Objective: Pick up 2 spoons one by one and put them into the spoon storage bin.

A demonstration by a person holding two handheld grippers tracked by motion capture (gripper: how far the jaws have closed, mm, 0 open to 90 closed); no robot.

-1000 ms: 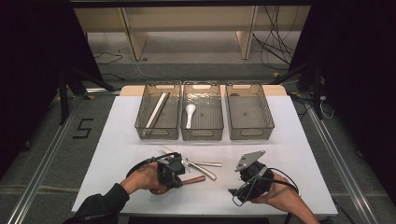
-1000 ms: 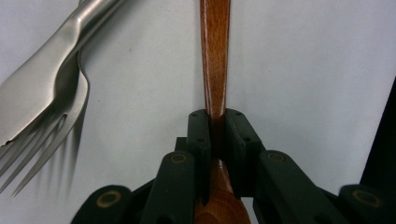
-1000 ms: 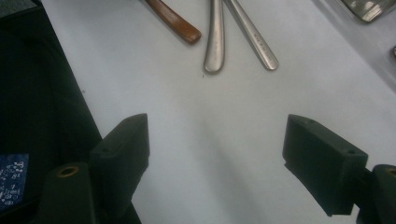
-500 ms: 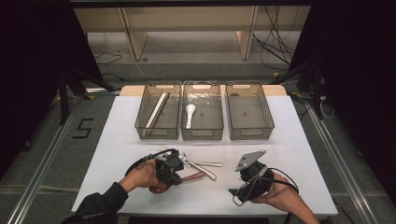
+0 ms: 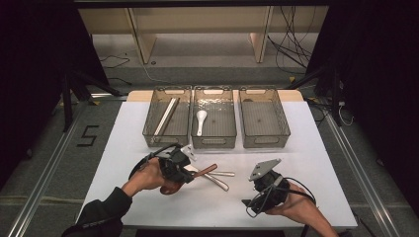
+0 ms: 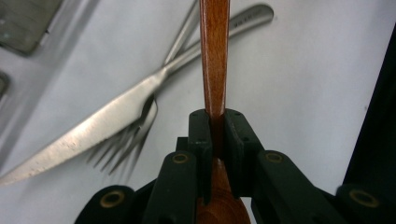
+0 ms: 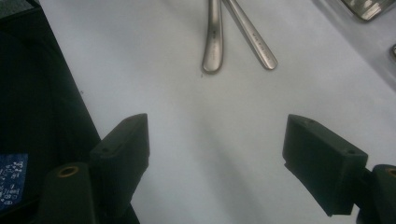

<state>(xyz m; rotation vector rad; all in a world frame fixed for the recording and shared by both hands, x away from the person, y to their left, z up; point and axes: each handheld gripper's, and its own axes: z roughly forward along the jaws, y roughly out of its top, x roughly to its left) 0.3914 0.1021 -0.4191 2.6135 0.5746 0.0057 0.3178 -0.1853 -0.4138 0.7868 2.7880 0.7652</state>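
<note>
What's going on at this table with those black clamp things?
A person is working with a handheld gripper in each hand. The left gripper is shut on the handle of a wooden utensil, just above a knife and fork lying crossed on the white table. The right gripper is open over bare table. Farther back stand three clear bins; one holds a white spoon, one what look like chopsticks.
</note>
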